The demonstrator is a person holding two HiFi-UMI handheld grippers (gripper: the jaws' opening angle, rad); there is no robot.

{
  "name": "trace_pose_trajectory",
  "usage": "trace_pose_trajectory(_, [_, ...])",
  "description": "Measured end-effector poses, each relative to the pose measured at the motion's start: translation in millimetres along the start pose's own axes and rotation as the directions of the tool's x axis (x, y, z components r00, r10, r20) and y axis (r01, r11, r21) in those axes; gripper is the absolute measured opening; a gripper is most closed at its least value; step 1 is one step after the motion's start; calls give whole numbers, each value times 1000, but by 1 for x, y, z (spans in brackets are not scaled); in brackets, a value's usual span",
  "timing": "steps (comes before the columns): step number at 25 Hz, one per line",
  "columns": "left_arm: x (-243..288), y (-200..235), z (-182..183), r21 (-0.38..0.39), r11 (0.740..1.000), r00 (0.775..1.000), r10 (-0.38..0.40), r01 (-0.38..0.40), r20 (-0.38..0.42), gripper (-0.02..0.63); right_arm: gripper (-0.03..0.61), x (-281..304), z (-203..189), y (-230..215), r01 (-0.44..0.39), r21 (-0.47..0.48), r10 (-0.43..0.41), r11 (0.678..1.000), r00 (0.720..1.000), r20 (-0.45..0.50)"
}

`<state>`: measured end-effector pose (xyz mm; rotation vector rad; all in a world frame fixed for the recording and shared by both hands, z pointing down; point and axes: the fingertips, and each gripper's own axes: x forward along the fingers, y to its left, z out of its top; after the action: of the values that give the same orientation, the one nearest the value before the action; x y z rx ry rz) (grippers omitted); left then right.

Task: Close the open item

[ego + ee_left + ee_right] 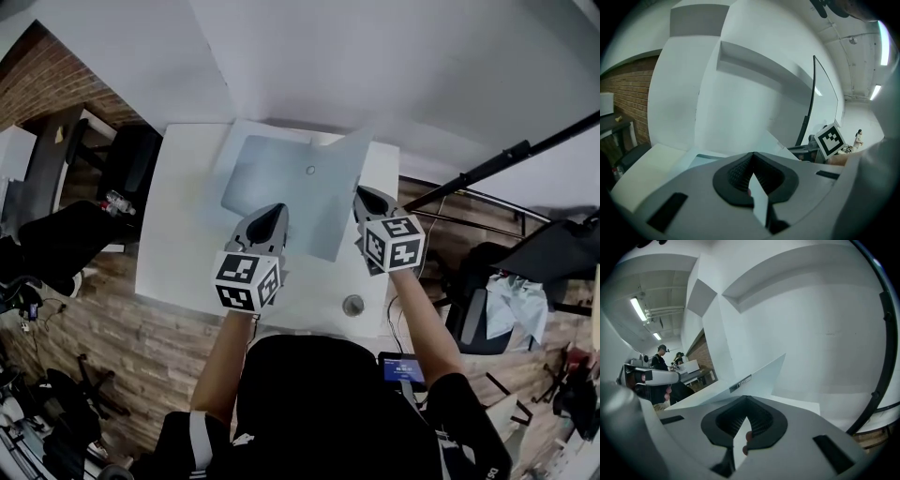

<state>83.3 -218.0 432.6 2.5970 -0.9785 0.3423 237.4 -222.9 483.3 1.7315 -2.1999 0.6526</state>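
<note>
Folder [281,173] flap raised — left hand-held gripper [277,210], right hand-held gripper [361,194], jaws together, hide its near edge.

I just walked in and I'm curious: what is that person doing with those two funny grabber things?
A person holds a gripper in each hand over a white table. A thin pale blue folder lies open on it, with one flap tilted up on the right. The left gripper and the right gripper are each pinched shut on a thin edge of it. The folder isn't closed yet.
</note>
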Motion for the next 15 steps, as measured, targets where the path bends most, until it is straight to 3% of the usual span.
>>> trace_pose_trajectory(15, [-30, 63, 4, -41, 994, 994, 105, -104, 22, 12, 35, 53, 41, 56, -98, -87, 99, 991, 995, 6])
